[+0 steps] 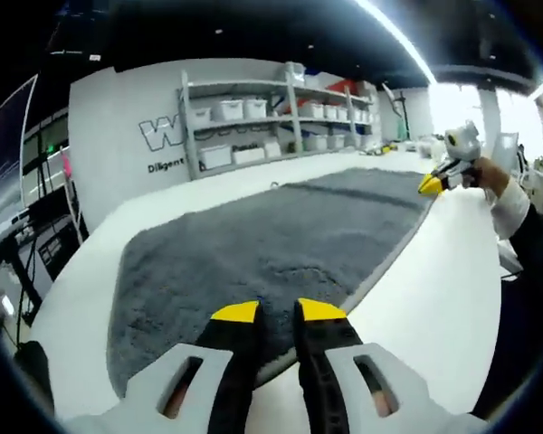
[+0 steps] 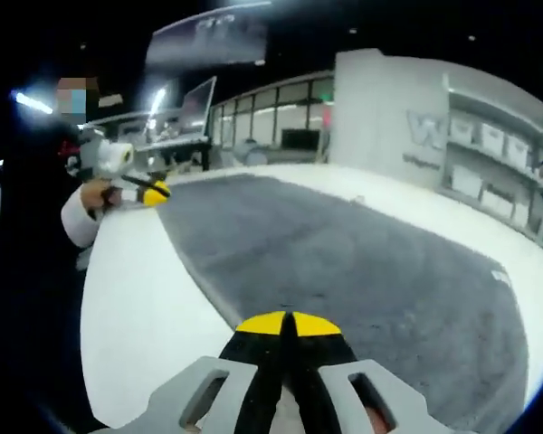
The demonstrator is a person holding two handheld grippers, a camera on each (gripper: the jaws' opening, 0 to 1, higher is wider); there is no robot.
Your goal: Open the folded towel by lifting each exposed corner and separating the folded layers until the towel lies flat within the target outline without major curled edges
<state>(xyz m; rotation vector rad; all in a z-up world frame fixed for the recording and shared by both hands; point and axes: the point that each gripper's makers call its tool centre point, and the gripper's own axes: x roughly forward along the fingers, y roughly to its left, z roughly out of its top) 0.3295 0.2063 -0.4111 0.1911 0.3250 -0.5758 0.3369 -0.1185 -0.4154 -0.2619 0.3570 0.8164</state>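
Item: grey shaggy fabric towel (image 1: 281,240), spread open across the white table (image 1: 434,271), apparently flat, no major folds visible. Long axis runs along the table's near edge, from one gripper to the other.

Left gripper (image 1: 279,312), yellow-tipped: jaws slightly parted, straddling the towel's near-edge corner; whether they pinch the fabric cannot be told. Also visible in the right gripper view (image 2: 154,192).

Right gripper (image 2: 290,321), yellow-tipped: jaws pressed together at the opposite near-edge corner, apparently clamping the hem. Seen far off in the left gripper view (image 1: 432,183).

Likely purpose: tensioning both corners to flatten the towel.

Background: white shelving rack (image 1: 271,117) with bins.
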